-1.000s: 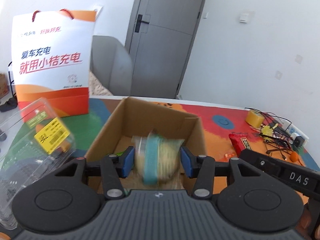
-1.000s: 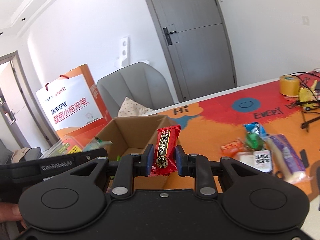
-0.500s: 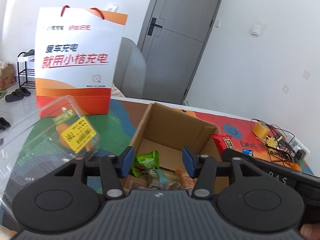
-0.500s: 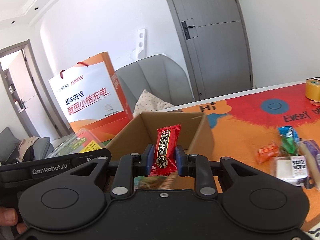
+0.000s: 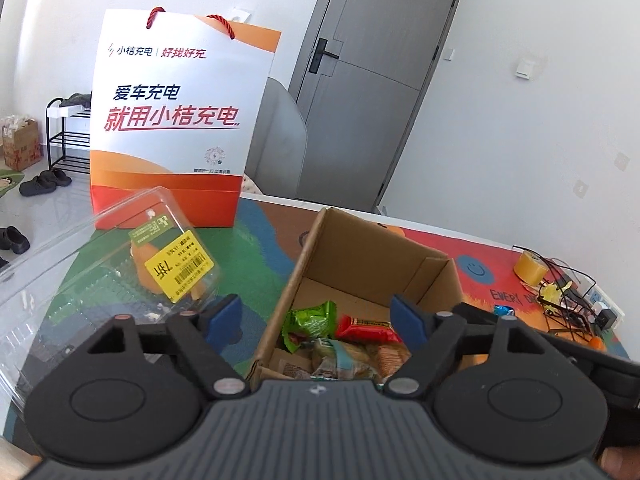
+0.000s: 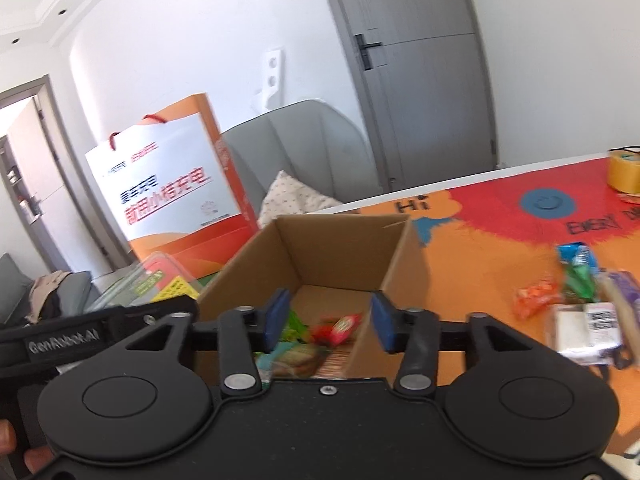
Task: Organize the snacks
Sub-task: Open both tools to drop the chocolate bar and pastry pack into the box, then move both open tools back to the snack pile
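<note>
An open cardboard box [image 5: 362, 252] [image 6: 340, 248] stands on the colourful table mat. Inside lie a green packet [image 5: 310, 322], a red packet [image 5: 366, 328] [image 6: 340, 326] and a teal-banded biscuit pack [image 5: 348, 360]. My left gripper [image 5: 316, 316] is open and empty above the box's near left corner. My right gripper [image 6: 330, 322] is open and empty above the box's near edge. Several loose snacks lie on the mat at the right: an orange packet [image 6: 536, 294], a green-blue packet [image 6: 578, 270] and a white pack [image 6: 586, 330].
An orange and white paper bag [image 5: 176, 120] [image 6: 172, 196] stands behind the box on the left. A clear plastic clamshell [image 5: 80, 272] lies at the left. A tape roll [image 5: 528, 266] [image 6: 624, 172] and tangled cables [image 5: 568, 296] are at the far right. A grey chair [image 6: 300, 156] stands behind the table.
My left gripper released the biscuit pack into the box and opened wide. My right gripper, shut on the red packet until half a second ago, opened; the red packet now lies in the box.
</note>
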`<state>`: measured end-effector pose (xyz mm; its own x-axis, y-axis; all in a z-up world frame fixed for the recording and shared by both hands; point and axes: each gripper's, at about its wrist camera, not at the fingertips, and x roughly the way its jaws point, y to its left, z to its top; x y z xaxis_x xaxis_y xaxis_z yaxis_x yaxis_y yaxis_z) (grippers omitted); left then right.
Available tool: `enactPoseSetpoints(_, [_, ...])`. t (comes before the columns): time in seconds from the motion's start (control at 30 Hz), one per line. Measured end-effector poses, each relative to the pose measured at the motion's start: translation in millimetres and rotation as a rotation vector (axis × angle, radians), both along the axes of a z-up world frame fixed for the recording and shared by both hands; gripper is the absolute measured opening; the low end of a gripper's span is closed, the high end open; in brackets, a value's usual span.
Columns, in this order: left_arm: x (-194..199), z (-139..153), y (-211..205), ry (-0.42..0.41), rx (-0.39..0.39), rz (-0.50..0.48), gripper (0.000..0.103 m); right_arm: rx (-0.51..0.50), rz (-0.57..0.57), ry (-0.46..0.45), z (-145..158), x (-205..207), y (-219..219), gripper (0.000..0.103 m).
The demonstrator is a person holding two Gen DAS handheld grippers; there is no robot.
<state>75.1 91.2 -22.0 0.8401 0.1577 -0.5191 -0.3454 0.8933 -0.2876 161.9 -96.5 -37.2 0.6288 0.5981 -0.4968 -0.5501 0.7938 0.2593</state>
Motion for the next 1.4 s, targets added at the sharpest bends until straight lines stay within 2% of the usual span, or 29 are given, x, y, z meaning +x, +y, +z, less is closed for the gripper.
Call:
enactPoseSetpoints(0.07, [1.1,0.1,-3.7,-0.001,-0.007,-0.006,0.083,-0.011,-0.027,-0.022,1.6,-4.4,-10.9,0.067])
enactPoseSetpoints(0.27, [8.0,-1.3,-24.2,0.009,-0.008,-0.037,0.085,-0.009,-0.083,-0.035,4.2,-10.6,-49.8,0.076])
enactPoseSetpoints(0.43, [14.5,-1.1,-48.0,0.006,-0.003,-0.078,0.088,-0.008,-0.139,-0.026,2.3,-9.5,-81.2,0.077])
enactPoseSetpoints(0.97, [40.0,2.0,-125.0,-0.008,0.013,-0.226,0.089,0.013,-0.295,-0.035,-0.2,-8.8,-169.9,0.076])
enactPoseSetpoints(1.4, [70.9,-7.7,-175.1,0.038,0.022,-0.314,0.089,0.033,-0.368,-0.008,-11.5,2.4,-215.2,0.075])
